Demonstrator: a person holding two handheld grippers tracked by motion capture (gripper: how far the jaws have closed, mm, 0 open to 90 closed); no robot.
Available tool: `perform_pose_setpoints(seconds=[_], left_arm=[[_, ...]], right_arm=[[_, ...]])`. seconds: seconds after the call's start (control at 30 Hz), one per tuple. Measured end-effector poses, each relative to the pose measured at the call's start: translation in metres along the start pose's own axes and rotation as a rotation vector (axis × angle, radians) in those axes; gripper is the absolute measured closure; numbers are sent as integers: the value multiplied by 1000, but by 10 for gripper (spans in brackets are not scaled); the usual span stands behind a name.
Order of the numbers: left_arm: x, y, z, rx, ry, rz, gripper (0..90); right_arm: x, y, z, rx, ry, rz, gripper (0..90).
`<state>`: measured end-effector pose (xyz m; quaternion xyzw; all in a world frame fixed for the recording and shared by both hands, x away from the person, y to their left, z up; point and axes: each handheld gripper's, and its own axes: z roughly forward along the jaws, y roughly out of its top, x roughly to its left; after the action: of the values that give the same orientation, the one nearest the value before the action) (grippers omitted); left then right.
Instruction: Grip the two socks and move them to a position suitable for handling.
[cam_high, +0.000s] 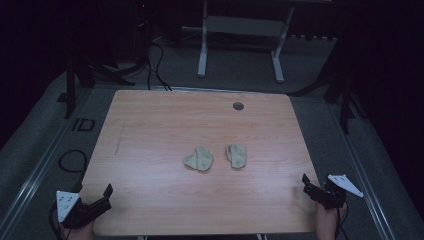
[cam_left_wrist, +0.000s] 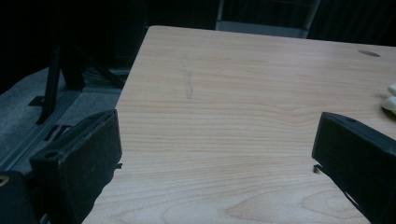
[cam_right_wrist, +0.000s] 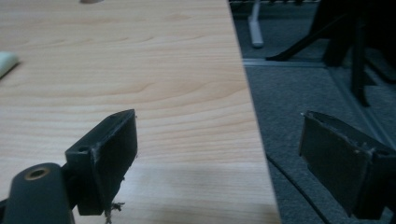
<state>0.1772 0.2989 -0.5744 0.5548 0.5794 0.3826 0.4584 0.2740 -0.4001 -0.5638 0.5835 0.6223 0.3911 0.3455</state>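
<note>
Two small pale crumpled socks lie near the middle of the wooden table (cam_high: 150, 130): the left sock (cam_high: 199, 159) and the right sock (cam_high: 237, 155), a short gap apart. My left gripper (cam_high: 102, 196) hovers at the table's front left corner, far from them. Its jaws stand wide apart with only bare wood between them (cam_left_wrist: 217, 140), and a bit of sock (cam_left_wrist: 391, 99) shows at the right edge. My right gripper (cam_high: 311, 186) sits at the front right corner, open and empty (cam_right_wrist: 219, 135), straddling the table's edge. A sock's tip (cam_right_wrist: 7, 61) shows far left.
A round grey grommet (cam_high: 238, 106) sits near the table's far edge. Grey carpet surrounds the table, with a cable loop (cam_high: 72, 161) on the left. A white table frame (cam_high: 240, 30) and dark stand legs (cam_high: 345, 100) stand behind in dim light.
</note>
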Motion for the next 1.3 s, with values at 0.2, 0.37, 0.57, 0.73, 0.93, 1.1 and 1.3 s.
perform_pose_setpoints(seconds=[0.2, 0.37, 0.57, 0.73, 0.93, 1.1, 1.3], left_arm=[[-3, 1, 0, -20, -46, 14, 17], [-8, 1, 1, -15, -63, 27, 17], [-18, 3, 1, -17, -110, -7, 17], [-29, 5, 3, 59, -173, -14, 17], [-36, 6, 4, 105, -190, -12, 16], [-36, 5, 5, 124, -206, -15, 17], [-36, 6, 5, 118, -208, -12, 17]], right_arm=[[0, 1, 2, 35, 66, 3, 136], [1, 2, 2, 59, 70, -1, 135], [5, 5, 6, 128, 125, 25, 136], [16, 8, 8, 148, 155, -27, 129], [27, 14, 13, 167, 219, -55, 127], [39, 18, 16, 167, 240, -77, 134], [53, 21, 22, 181, 272, -94, 134]])
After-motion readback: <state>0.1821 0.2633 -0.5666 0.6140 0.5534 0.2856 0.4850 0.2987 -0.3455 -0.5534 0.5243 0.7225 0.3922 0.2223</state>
